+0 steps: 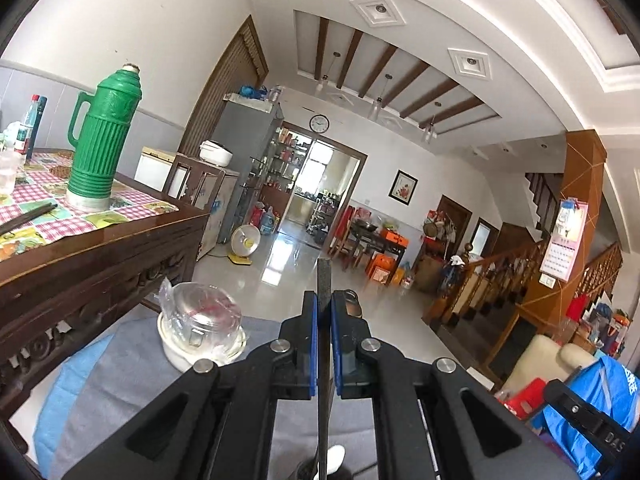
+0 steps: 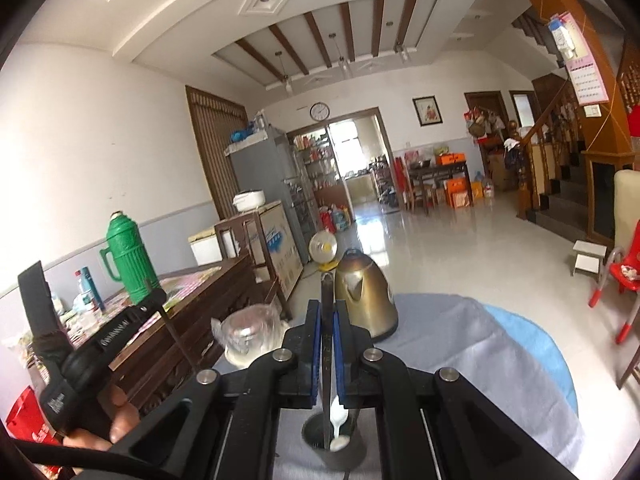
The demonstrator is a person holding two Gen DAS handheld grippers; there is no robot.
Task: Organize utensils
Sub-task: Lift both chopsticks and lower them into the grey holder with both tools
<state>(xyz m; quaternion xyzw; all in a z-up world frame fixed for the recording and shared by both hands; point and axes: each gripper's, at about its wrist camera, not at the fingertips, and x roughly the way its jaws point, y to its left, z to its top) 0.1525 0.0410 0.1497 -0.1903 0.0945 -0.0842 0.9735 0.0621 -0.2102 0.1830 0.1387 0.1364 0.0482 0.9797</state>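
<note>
My left gripper is shut on a dark flat chopstick that stands upright between the blue pads; its lower end runs down out of view. My right gripper is shut on a metal utensil, also upright, whose lower end hangs over a dark round utensil holder with a white spoon in it. The left gripper also shows at the left of the right wrist view, holding its dark stick. More dark chopsticks lie on the checked tablecloth.
A round table with grey-blue cloth carries a gold kettle and a white bowl with a clear wrapped lid. A carved wooden table on the left holds a green thermos and bottles.
</note>
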